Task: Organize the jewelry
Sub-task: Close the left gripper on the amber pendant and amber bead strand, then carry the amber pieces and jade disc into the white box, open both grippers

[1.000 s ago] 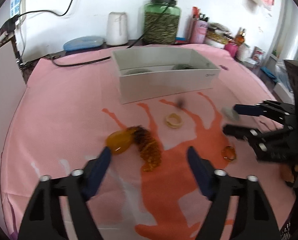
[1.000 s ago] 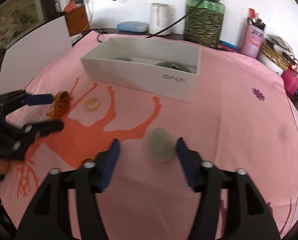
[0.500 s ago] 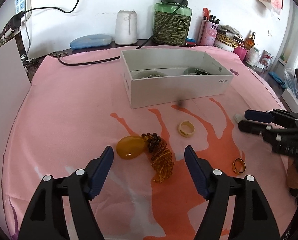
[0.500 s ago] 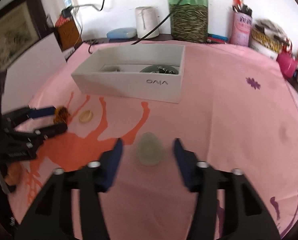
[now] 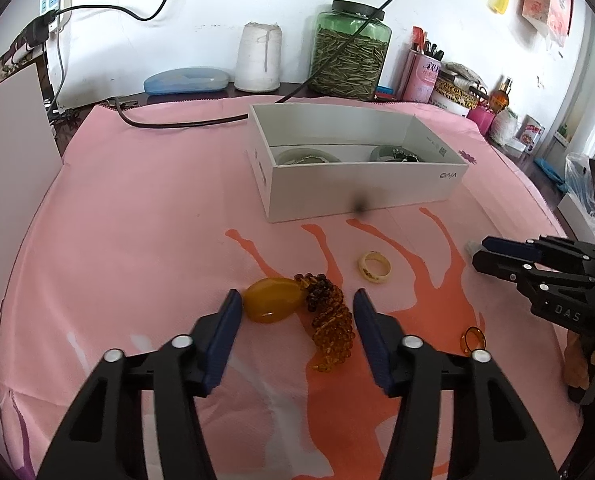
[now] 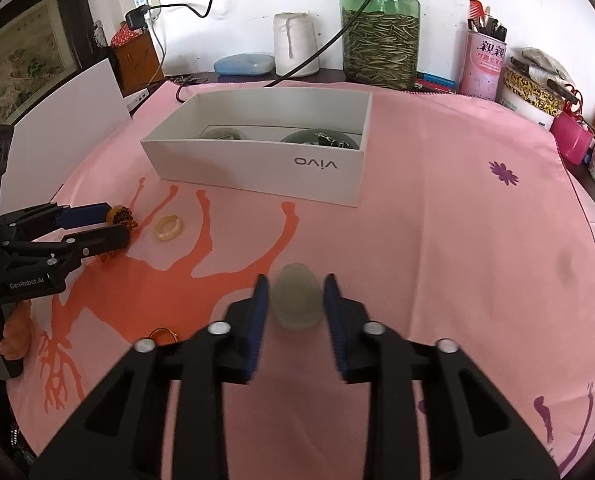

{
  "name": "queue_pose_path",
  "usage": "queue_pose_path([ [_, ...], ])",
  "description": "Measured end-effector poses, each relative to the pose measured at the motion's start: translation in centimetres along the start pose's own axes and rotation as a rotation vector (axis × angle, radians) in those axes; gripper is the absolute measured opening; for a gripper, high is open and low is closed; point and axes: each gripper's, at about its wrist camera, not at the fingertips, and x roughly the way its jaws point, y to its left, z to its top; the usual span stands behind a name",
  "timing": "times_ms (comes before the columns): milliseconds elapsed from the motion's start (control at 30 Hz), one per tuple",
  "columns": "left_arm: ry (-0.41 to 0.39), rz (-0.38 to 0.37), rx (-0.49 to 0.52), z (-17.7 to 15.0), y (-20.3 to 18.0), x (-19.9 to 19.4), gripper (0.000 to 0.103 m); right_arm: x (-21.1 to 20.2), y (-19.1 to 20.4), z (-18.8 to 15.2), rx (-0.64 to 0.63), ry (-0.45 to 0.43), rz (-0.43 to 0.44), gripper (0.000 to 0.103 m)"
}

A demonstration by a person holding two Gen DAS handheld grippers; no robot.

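Both tools are closing, my right tool (image 6: 293,304) narrowing around the pale green stone (image 6: 297,300) on the pink surface (image 6: 457,240), my left tool (image 5: 297,312) around the amber beads (image 5: 329,320); either could squirt sideways.

The white box (image 6: 257,168) carried the word "vivo" on its long side wall, printed upside down as seen from the right wrist view. The left gripper (image 6: 119,226) bore "GenRobot.AI" in white on its black body, and the right gripper (image 5: 475,254) showed the letters "DAS". The pink tin (image 6: 482,66) at the back wall had Chinese characters too small to read with certainty.
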Motion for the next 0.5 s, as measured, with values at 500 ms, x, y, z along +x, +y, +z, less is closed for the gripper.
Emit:
queue_pose_path([
  [500,-0.012,-0.032,0.005,-0.4,-0.4,-0.6,0.041,0.1,0.1,0.0,-0.003,0.001,-0.001,0.026],
])
